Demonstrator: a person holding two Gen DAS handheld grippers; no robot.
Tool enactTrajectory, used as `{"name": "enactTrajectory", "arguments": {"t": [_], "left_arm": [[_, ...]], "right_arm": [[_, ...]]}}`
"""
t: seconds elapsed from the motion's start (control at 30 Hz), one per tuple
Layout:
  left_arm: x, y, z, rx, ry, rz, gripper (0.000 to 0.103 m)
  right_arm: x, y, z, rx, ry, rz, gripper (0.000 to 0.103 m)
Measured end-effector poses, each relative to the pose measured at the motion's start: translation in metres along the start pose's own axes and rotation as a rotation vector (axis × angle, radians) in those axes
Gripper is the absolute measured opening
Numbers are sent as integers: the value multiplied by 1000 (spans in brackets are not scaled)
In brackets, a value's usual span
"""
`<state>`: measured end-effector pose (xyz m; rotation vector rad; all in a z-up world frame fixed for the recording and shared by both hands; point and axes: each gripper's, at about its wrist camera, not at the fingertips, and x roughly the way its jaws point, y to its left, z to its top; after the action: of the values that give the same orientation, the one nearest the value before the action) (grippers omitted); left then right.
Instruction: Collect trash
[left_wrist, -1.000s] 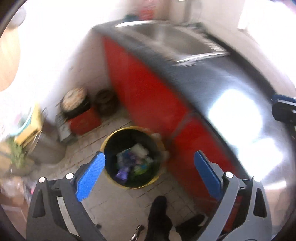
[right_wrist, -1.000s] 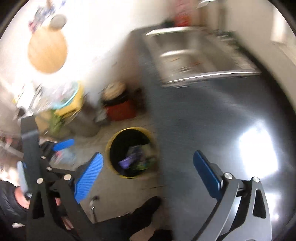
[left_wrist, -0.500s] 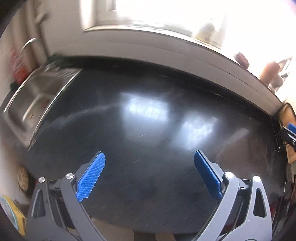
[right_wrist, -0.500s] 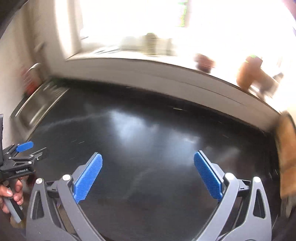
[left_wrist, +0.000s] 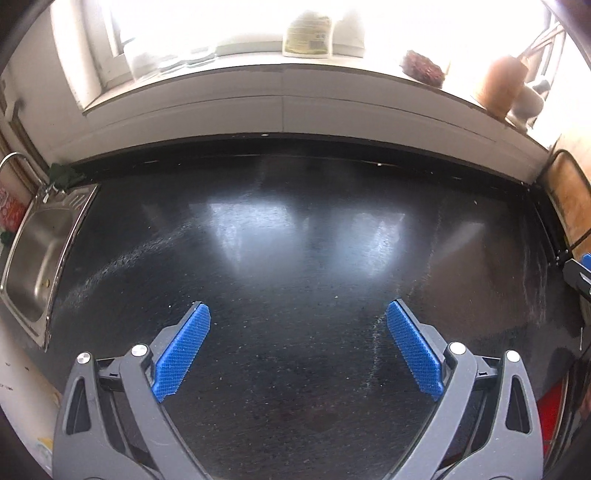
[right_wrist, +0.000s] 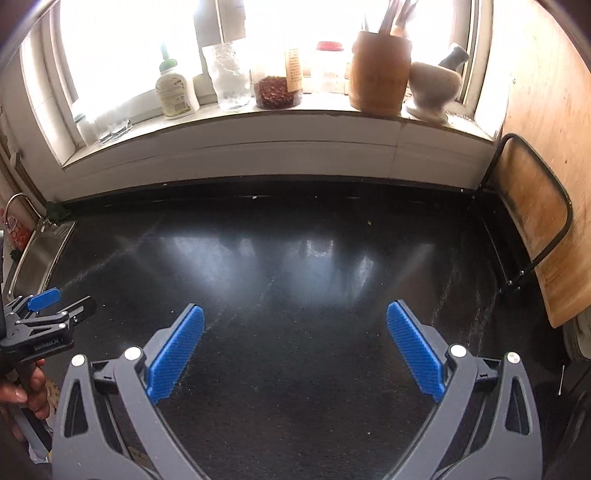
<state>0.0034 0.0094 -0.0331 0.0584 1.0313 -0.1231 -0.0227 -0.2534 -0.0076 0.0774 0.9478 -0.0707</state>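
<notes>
Black, glossy worktop (right_wrist: 295, 280) fills both views, backed by a white windowsill (right_wrist: 236, 125) and bounded at far left by a steel sink (left_wrist: 33, 258). A second earlier both cameras looked down at a yellow-rimmed bin on the floor, already holding wrappers; that bin, the resting place of the collected trash, is now out of view, both views having swung up to the worktop. Left tongs (left_wrist: 297, 354) and right tongs (right_wrist: 293, 354) are each spread wide with nothing between their blue pads. The left tongs also appear at the left edge of the right wrist view, held by a hand (right_wrist: 22, 384).

Judgement: the turn away from the bin suggests a search for further trash, and no piece of any size shows on the worktop, only pale specks; the collecting is probably at or near its end.

Counts: two tongs, both empty; one sink; one chair (right_wrist: 532, 229) at right. On the sill, one white plastic bottle (right_wrist: 175, 90), one clear jar (right_wrist: 229, 75), one jar of reddish contents (right_wrist: 277, 92), one wooden utensil pot (right_wrist: 380, 72), one pale mortar with pestle (right_wrist: 434, 88); other small items are lost in glare.
</notes>
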Motion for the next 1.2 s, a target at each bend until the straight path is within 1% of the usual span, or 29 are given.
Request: {"name": "enactTrajectory", "arguments": {"t": [0.3, 0.57, 1.2], "left_arm": [[0, -10, 0, 8, 3, 4, 94], [-1, -11, -4, 5, 11, -8, 94], [-4, -9, -7, 9, 6, -6, 94]], "right_arm": [[-3, -5, -1, -4, -1, 6, 96], [-7, -4, -4, -14, 8, 1, 96], [-9, 0, -7, -8, 14, -2, 96]]}}
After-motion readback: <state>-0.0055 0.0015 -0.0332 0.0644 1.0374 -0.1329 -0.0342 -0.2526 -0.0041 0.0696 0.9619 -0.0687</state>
